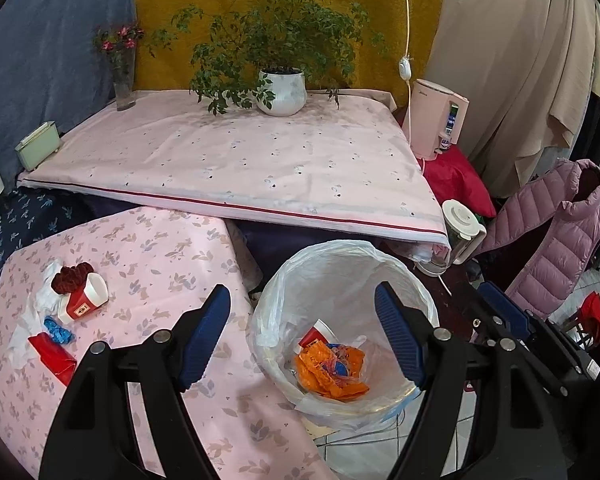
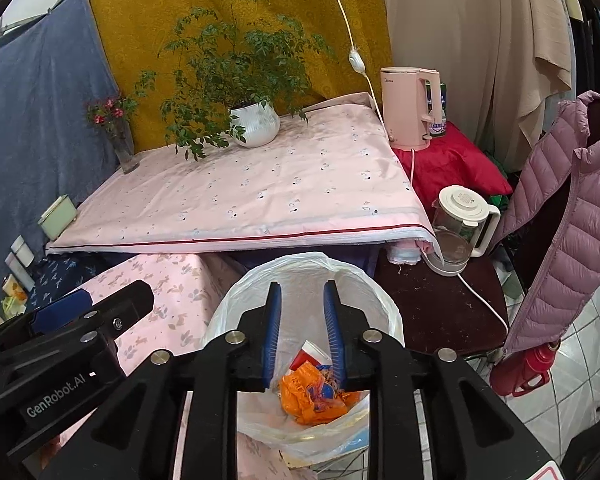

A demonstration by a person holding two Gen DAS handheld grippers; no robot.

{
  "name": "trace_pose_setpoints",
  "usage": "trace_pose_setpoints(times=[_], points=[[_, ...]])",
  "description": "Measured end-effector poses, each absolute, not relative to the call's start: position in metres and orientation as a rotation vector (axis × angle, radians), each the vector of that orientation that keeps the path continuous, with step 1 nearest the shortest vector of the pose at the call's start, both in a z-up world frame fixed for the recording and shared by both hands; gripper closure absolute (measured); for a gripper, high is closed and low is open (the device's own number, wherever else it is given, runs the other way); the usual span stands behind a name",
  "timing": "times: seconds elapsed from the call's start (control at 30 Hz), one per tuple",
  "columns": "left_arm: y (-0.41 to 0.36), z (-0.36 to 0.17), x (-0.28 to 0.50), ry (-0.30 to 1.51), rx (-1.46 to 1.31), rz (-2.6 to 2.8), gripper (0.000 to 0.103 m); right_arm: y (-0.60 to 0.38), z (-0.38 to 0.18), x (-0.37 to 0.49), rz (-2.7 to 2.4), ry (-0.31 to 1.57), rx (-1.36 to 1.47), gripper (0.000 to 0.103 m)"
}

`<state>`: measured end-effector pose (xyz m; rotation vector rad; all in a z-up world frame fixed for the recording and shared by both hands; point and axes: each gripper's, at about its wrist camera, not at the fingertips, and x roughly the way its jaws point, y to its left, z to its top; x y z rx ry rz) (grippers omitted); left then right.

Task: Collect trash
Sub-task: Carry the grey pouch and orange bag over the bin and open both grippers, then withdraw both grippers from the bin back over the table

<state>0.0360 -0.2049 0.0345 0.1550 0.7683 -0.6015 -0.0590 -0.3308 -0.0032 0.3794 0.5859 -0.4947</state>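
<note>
A round bin with a white plastic liner (image 1: 340, 264) (image 2: 300, 258) stands on the floor beside the low table with the pink floral cloth (image 1: 160, 256). In the bin lie an orange wrapper (image 1: 328, 372) (image 2: 308, 400) and a red-and-white cup (image 1: 316, 334). On the table's left lie a red paper cup (image 1: 86, 300), white tissue (image 1: 48, 292), a blue crumpled scrap (image 1: 58, 328) and a red packet (image 1: 52, 354). My left gripper (image 1: 300, 292) hangs wide open over the bin's left rim, empty. My right gripper (image 2: 303, 286) hovers over the bin, its jaws partly open with nothing between them.
Behind is a higher pink-covered surface (image 1: 240, 160) with a potted plant (image 1: 280, 92), a flower vase (image 1: 123, 80) and a green box (image 1: 38, 146). A pink kettle (image 2: 408, 112), a glass kettle (image 2: 460, 224), a pink puffer jacket (image 2: 572, 208) and a red flask (image 2: 520, 372) crowd the right.
</note>
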Motion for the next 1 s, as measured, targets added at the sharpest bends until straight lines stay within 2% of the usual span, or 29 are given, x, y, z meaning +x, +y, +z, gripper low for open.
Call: trace_pose_setpoints(times=[0.4,1.0], points=[[-0.177,0.032,0.046,0.781,0.118,-0.562,0.032,-0.311,0.0,-0.051,-0.471,0.587,0.355,0.061],[-0.068,-0.004,0.094,0.873,0.002,-0.347,0.031,-0.246,-0.013,-0.011,-0.361,0.644,0.302,0.057]])
